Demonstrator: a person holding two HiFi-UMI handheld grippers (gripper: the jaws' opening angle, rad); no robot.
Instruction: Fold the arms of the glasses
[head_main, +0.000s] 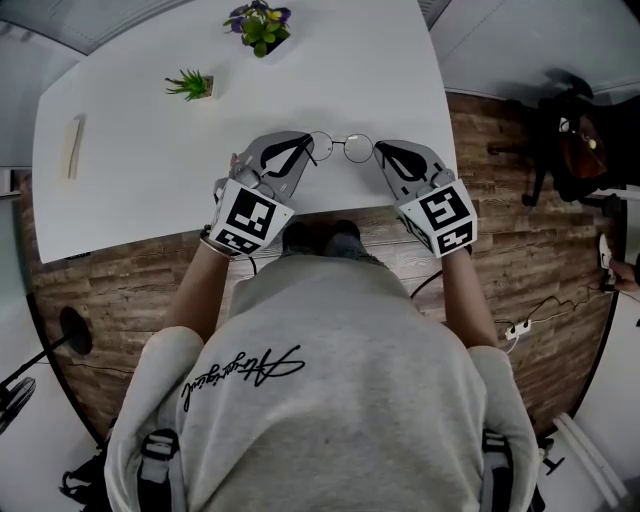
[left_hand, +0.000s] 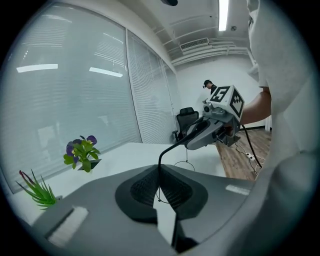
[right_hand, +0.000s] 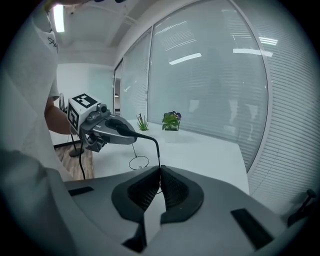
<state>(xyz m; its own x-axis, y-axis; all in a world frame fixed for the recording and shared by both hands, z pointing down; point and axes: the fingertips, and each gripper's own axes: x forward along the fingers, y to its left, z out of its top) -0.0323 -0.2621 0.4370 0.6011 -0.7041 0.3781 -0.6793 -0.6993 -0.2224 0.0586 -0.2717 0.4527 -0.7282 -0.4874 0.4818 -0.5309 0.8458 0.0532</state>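
Thin round-lens glasses (head_main: 342, 147) hang in the air over the near edge of the white table (head_main: 130, 200), held between my two grippers. My left gripper (head_main: 303, 150) is shut on the glasses' left end, and my right gripper (head_main: 381, 150) is shut on the right end. In the left gripper view, a thin black arm (left_hand: 161, 159) rises out of the shut jaws (left_hand: 160, 186) and curves over to the right gripper (left_hand: 200, 134), with one lens ring (left_hand: 185, 165) hanging below. The right gripper view mirrors this: arm (right_hand: 158, 148) between the pads, lens ring (right_hand: 139, 162), left gripper (right_hand: 107, 129).
A pot of purple flowers (head_main: 260, 25) and a small green plant (head_main: 190, 85) stand at the back of the table. A pale flat object (head_main: 73, 145) lies at its left. A dark stand (head_main: 560, 130) and a power strip (head_main: 515, 328) are on the wooden floor at the right.
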